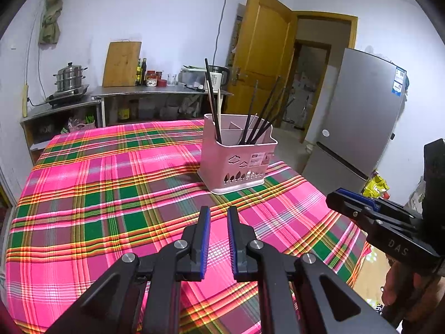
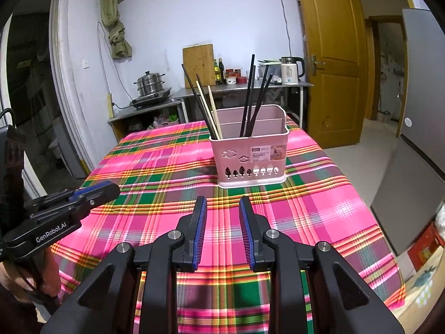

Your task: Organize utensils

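A: Where is the pink basket [image 2: 250, 150] sitting?

B: On the plaid tablecloth [image 2: 155, 167], ahead of both grippers, with dark chopsticks [image 2: 251, 103] and pale chopsticks [image 2: 212, 111] standing in separate compartments.

A: And the grippers?

B: The left gripper [image 1: 218, 214] is showing a narrow gap, seemingly clenched on nothing; the right gripper [image 2: 222, 206] is hovering released, empty.

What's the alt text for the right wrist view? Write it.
A pink utensil basket holding chopsticks stands on a pink plaid tablecloth. The right gripper, open and empty, points toward it; the left gripper shows at the left edge.
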Demonstrator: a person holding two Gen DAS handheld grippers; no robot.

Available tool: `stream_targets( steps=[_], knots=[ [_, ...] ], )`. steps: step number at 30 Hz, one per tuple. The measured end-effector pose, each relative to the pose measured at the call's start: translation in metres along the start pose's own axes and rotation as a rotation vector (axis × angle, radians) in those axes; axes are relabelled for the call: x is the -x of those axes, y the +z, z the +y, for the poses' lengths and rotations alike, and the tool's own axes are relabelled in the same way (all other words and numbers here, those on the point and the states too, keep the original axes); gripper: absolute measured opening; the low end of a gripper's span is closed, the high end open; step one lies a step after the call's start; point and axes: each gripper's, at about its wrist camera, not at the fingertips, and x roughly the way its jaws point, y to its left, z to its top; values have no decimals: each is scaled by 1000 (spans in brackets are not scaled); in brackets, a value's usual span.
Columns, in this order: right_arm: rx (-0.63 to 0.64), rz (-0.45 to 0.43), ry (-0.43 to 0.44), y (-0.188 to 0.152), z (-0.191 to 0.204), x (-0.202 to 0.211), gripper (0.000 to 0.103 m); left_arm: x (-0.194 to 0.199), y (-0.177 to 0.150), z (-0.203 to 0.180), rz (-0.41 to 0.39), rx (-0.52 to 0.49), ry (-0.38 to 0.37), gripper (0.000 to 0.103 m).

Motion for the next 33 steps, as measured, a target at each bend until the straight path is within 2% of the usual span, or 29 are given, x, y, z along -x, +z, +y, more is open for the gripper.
stream_targets(
  steps=[33],
  knots=[
    [2, 7, -5, -2, -1, -3, 25, 0, -1, -1, 2, -3, 6, 11]
  ],
)
